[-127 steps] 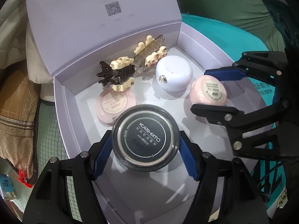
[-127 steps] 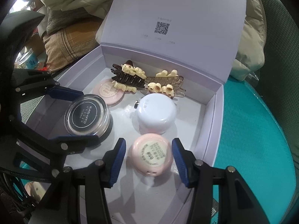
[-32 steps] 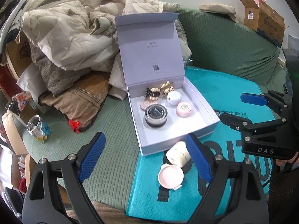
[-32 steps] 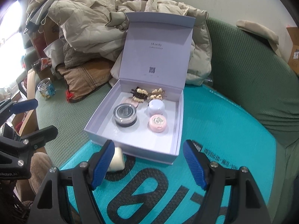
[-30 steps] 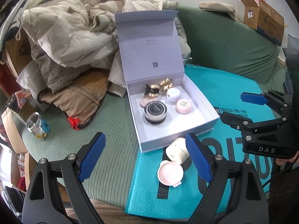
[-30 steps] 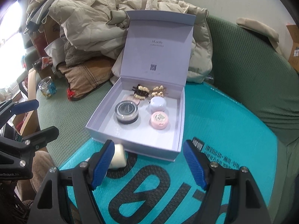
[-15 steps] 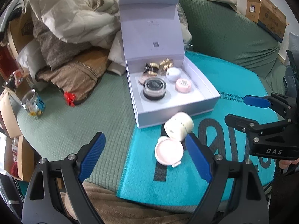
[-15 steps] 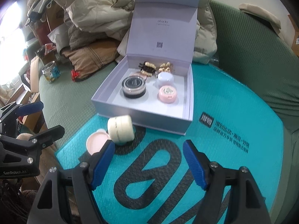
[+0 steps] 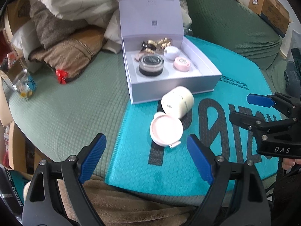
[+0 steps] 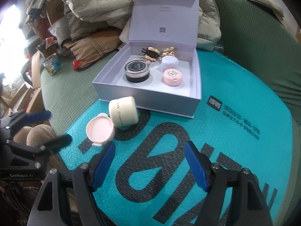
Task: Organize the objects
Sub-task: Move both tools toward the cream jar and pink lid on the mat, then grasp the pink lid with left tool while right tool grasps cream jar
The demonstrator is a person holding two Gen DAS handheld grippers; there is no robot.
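Observation:
An open lavender box (image 9: 169, 86) (image 10: 146, 98) stands on the teal mat, lid upright. Inside lie a black-lidded jar (image 9: 150, 64) (image 10: 137, 69), a pink round case (image 9: 181, 63) (image 10: 172, 76), a white pod (image 9: 171, 52) (image 10: 169, 62) and hair clips (image 9: 154, 44) (image 10: 154, 52). In front of the box a cream jar (image 9: 177, 101) (image 10: 123, 112) lies on its side, touching a pink compact (image 9: 166, 129) (image 10: 99, 129). My left gripper (image 9: 145, 157) hangs open just short of the compact. My right gripper (image 10: 149, 163) is open over bare mat, right of the compact.
The teal mat (image 9: 216, 150) (image 10: 235, 141) covers a green sofa (image 9: 65, 103). Piled coats and cushions (image 10: 84, 9) lie behind the box. A glass jar (image 9: 23, 84) (image 10: 51, 65) stands far left. Cardboard boxes (image 9: 269, 5) sit at the back right.
Both grippers have let go of the black-lidded jar and pink case in the box, pulled back and sunk toward the mat. The cream jar and pink compact now lie closer in view.

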